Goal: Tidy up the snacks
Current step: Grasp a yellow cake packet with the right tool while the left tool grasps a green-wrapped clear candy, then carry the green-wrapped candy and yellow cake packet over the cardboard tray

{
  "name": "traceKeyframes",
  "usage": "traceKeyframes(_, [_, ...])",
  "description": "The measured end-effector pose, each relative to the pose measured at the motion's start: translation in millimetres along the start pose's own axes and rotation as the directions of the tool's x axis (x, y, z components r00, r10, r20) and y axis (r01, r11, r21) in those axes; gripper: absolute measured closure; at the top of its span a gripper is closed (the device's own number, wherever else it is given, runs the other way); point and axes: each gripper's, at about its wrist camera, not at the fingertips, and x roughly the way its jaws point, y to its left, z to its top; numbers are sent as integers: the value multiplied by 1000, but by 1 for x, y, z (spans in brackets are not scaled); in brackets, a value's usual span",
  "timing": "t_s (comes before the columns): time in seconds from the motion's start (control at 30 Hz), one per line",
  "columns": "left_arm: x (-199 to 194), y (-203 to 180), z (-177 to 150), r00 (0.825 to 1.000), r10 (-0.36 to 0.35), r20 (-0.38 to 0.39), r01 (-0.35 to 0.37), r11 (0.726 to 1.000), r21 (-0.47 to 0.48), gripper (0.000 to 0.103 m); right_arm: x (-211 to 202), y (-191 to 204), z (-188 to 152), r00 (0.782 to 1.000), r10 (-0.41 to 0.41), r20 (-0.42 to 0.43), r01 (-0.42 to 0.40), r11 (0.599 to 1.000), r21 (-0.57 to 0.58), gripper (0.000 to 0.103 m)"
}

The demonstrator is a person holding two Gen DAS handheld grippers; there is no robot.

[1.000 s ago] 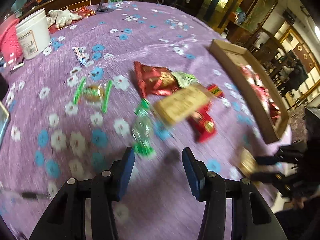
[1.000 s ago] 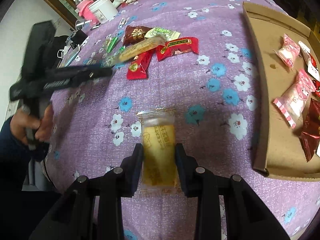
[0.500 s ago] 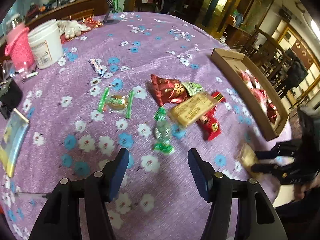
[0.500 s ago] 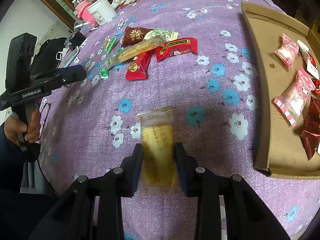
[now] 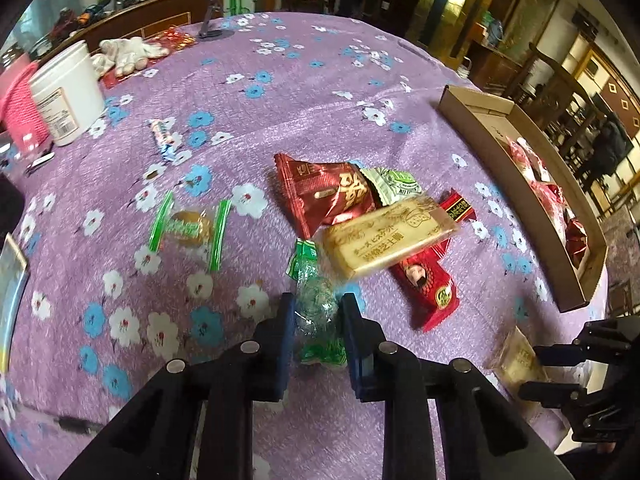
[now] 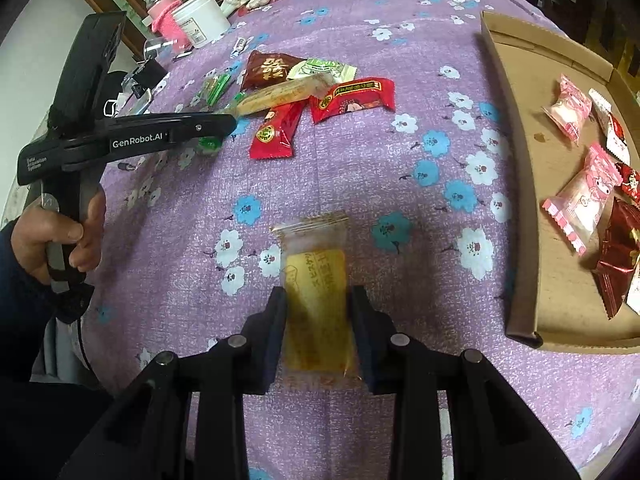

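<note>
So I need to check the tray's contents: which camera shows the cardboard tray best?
The right wrist view. The cardboard tray is seen from above there, its floor open, with pink and red packets visible inside. The left wrist view shows the tray edge-on at far right, its near wall hiding most of the contents.

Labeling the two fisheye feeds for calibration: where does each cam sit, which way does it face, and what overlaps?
Left wrist: on the left gripper, looking along its fingers across the purple tablecloth; fingers bracket a green candy; the right gripper shows at right.
Right wrist: on the right gripper, facing the table, closed on a yellow biscuit pack; the left hand shows at left.
Shared: the snack pile's long biscuit bar, cardboard tray, white tub.
</note>
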Motion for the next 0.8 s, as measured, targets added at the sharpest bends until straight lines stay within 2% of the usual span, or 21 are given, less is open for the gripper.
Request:
traceKeyframes(0.03, [-2, 0, -4, 1000, -6, 3, 6, 1000, -19, 80, 0, -1, 0, 1000, 5, 1, -5, 1000, 3, 73])
traceKeyframes(0.2, [-16, 0, -22, 999, -47, 17, 49, 994, -95, 81, -6, -8, 2, 999, 33, 21, -33, 999, 35, 94])
traceKeyframes(0.27, [-23, -6, -27, 999, -46, 24, 48, 995, -88, 80, -5, -10, 3, 999, 46, 15, -47, 998, 41, 94])
traceKeyframes(0.37, [-30, -13, -29, 999, -41, 35, 44, 995, -85, 80, -6, -4, 5, 1000, 20, 1, -20, 1000, 4, 94])
traceKeyframes(0.43, [-35, -15, -29, 998, -38, 42, 41, 995, -89, 80, -7, -3, 7, 1000, 22, -11, -22, 1000, -10, 87])
traceKeyframes(0.47, [-38, -16, -30, 998, -35, 48, 40, 995, -92, 80, -9, -1, 8, 1000, 20, -6, -20, 1000, -19, 74])
traceKeyframes(0.5, [-41, -17, -30, 998, -36, 57, 41, 995, -95, 80, -11, 1, 8, 1000, 12, 7, -12, 1000, -28, 56])
traceKeyframes(0.57, [-45, -18, -31, 997, -34, 66, 40, 995, -95, 80, -14, 5, 11, 1000, 16, 22, -14, 999, -46, 42])
traceKeyframes(0.7, [-51, -21, -34, 997, -24, 78, 32, 995, -96, 80, -2, 20, 10, 1000, -5, -24, 3, 995, -103, 44])
traceKeyframes(0.73, [-52, -21, -35, 997, -25, 79, 32, 995, -98, 80, 3, 28, 8, 999, -35, -40, 29, 990, -139, 48])
traceKeyframes(0.77, [-54, -21, -36, 996, -26, 82, 34, 994, -99, 80, 10, 36, 5, 995, -84, -55, 72, 980, -185, 61])
traceKeyframes(0.8, [-56, -22, -36, 996, -26, 85, 34, 994, -99, 80, 13, 44, 1, 990, -137, -35, 125, 964, -236, 67])
